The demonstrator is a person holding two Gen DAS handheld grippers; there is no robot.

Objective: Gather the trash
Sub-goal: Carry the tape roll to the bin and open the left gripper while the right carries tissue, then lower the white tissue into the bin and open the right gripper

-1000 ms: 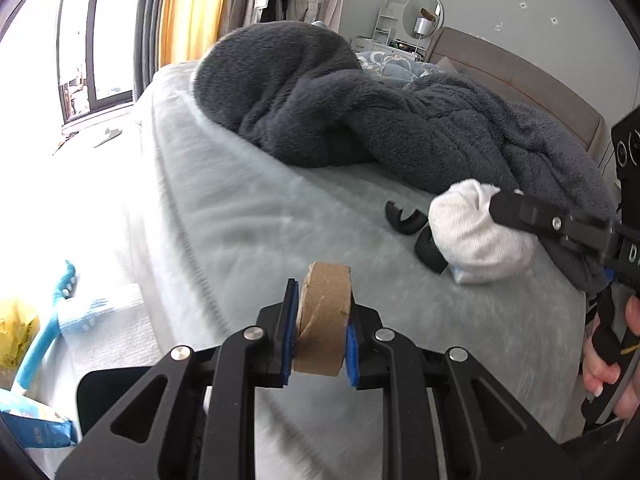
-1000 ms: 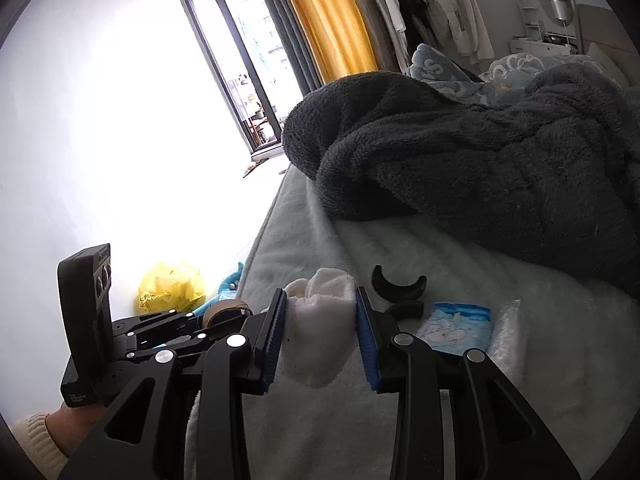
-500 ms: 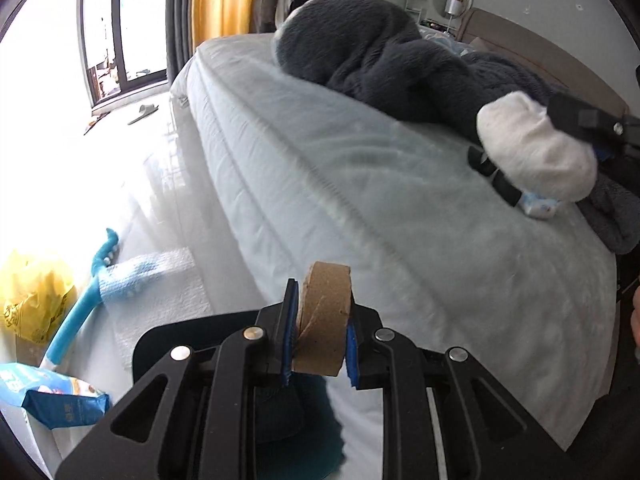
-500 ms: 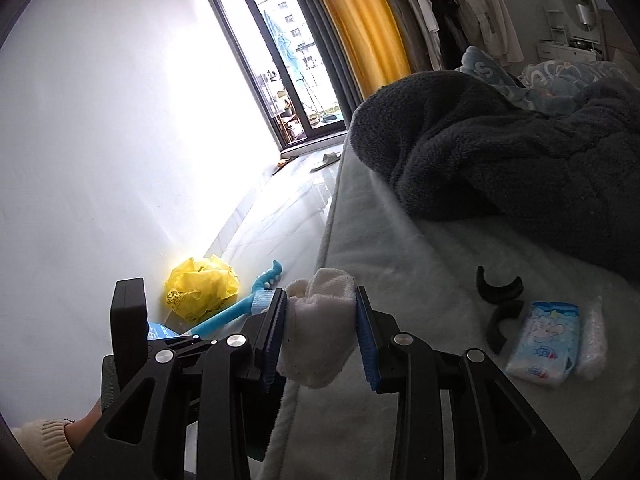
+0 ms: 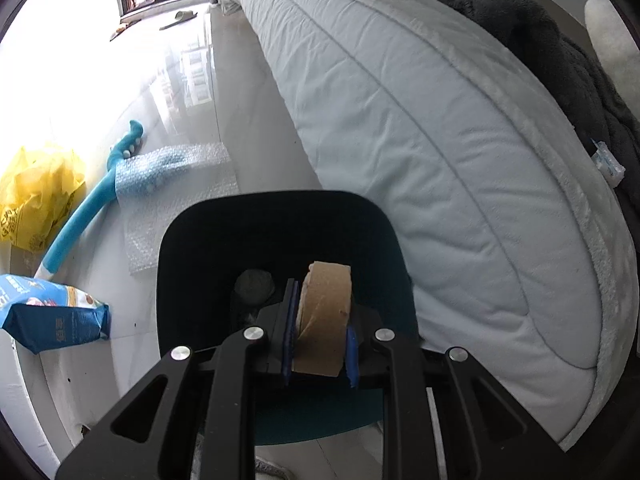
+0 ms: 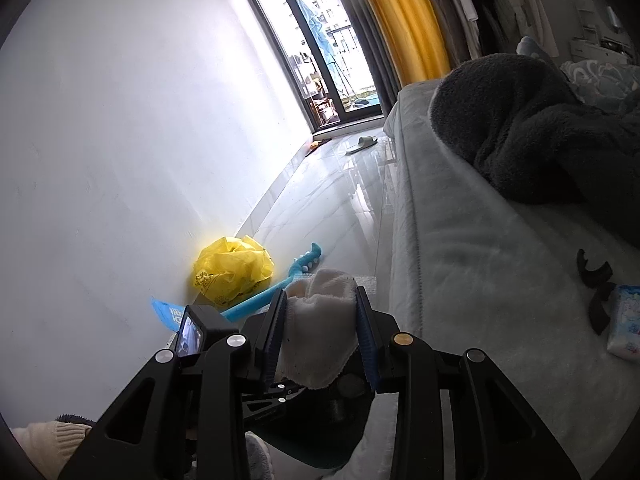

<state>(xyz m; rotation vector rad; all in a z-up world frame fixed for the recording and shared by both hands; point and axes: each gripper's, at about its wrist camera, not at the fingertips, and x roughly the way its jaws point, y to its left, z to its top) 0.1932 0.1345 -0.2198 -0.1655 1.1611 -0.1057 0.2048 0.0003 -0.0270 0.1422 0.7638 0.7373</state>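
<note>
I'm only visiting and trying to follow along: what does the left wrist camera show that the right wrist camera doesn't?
Only the left wrist view shows the left gripper shut on a brown cardboard roll, held over the open dark bin, and the side of the mattress.

Only the right wrist view shows the right gripper shut on a white cloth, the yellow curtain and two black curved pieces on the bed.

Both show the yellow bag, the blue stick and the grey blanket.
</note>
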